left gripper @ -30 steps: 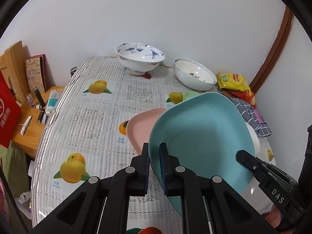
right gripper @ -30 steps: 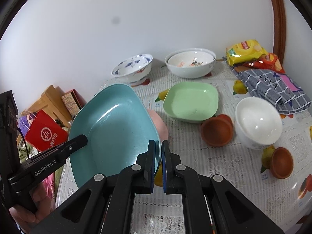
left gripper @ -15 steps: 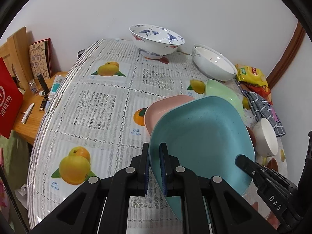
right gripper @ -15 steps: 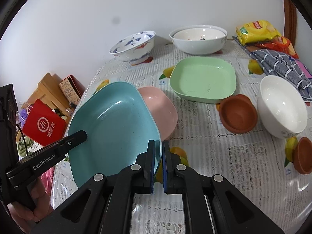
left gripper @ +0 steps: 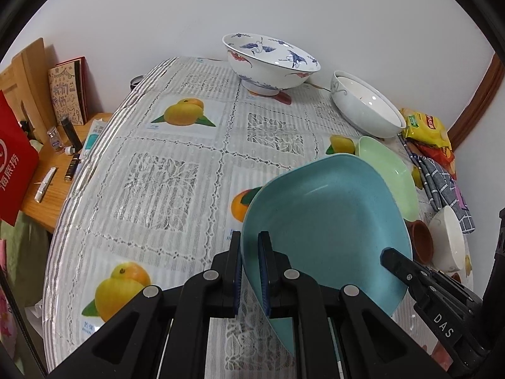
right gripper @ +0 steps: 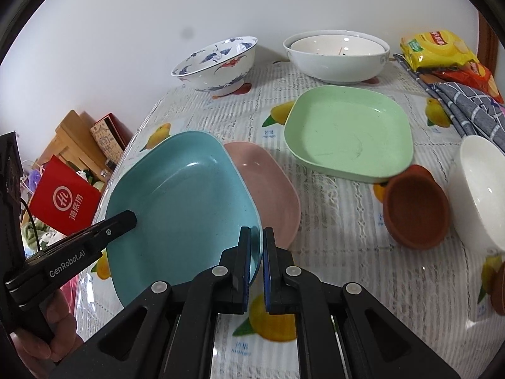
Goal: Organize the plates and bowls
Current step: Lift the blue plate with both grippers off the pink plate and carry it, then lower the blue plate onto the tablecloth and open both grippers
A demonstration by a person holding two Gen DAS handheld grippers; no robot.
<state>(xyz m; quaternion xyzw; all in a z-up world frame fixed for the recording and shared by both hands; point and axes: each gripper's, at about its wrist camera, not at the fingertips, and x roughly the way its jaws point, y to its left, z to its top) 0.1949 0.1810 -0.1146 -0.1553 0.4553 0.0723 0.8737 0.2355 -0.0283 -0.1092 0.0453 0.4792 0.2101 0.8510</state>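
Right wrist | both claws pinch teal plate (right gripper: 186, 202) rim | pink plate (right gripper: 271, 189) beneath | green plate (right gripper: 347, 132) empty

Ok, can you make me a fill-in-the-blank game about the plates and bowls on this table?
1. Both grippers pinch the rim of the ____ plate.
2. The plate partly hidden under it is ____.
3. The green plate holds ____.
4. The bowl with blue birds stands near the ____.

Missing words: blue; pink; nothing; wall. Left gripper, right gripper.
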